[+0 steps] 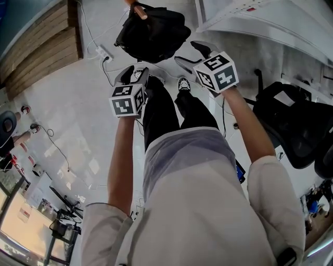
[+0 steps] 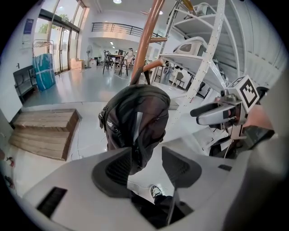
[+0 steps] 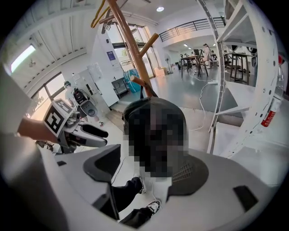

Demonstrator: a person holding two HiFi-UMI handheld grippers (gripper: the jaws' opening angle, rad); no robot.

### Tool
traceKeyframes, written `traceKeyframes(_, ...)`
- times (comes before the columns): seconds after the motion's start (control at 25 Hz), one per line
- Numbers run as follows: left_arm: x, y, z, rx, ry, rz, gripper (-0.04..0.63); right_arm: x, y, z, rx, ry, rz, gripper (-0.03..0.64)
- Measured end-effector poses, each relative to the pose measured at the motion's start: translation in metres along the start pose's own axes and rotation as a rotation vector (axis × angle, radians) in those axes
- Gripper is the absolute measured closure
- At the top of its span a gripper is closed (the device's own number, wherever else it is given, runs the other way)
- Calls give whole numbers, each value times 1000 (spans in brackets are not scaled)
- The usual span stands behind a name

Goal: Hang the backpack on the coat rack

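Note:
The black backpack [image 1: 152,31] hangs by its top loop from a peg of the wooden coat rack [image 2: 146,40], a little above the floor. In the left gripper view the backpack [image 2: 135,122] fills the middle, beyond the jaws. My left gripper [image 1: 133,74] is held short of it, open, with nothing between its pads [image 2: 115,171]. My right gripper [image 1: 191,56] is also open and empty, level with the bag's right side. From the right gripper view, a mosaic patch covers most of the backpack [image 3: 156,103] under the rack's pole [image 3: 131,40].
A black office chair [image 1: 291,119] stands to my right. White shelving [image 1: 260,15] rises behind the rack. A wooden platform [image 1: 39,47] lies at far left. A power strip with cables [image 1: 104,54] sits on the floor beside the bag. My shoes [image 1: 183,84] point at the rack.

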State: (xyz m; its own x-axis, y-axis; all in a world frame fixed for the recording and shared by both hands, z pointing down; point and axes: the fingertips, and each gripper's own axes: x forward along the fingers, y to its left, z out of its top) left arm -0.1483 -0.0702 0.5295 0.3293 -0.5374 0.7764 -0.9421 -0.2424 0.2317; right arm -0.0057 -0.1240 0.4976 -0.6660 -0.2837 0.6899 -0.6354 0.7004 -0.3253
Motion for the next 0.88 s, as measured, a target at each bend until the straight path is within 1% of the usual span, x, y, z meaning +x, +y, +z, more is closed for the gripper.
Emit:
traceKeyframes(0.08,-8,-6,2,-20,-23,1,396,-7,7,0,-7,-3,12,296)
traceKeyframes(0.24,-20,-16,8,-85,-76,-5,424,-15,16,-2,1,-12,39,341)
traceKeyframes(0.52,-39,-30,10,-120,-123,-1,443,-29,31,1,-11,-32,66,399)
traceKeyframes(0.56,-42,-32,12,-124,-132,0,447,-32,32,2,-14,-33,70,407)
traceKeyframes(0.64,-48,-35,14,-124,-149,11,453,-39,35,3,-12,-37,76,446)
traceKeyframes(0.72,-54,-38,16,-108,-168,37,465,-46,38,3,2,-47,79,482)
traceKeyframes(0.76,-56,-40,17,-99,-176,48,482,-51,39,3,10,-53,81,489)
traceKeyframes(0.88,-64,-51,19,-87,-193,48,489,-63,41,3,24,-66,83,503)
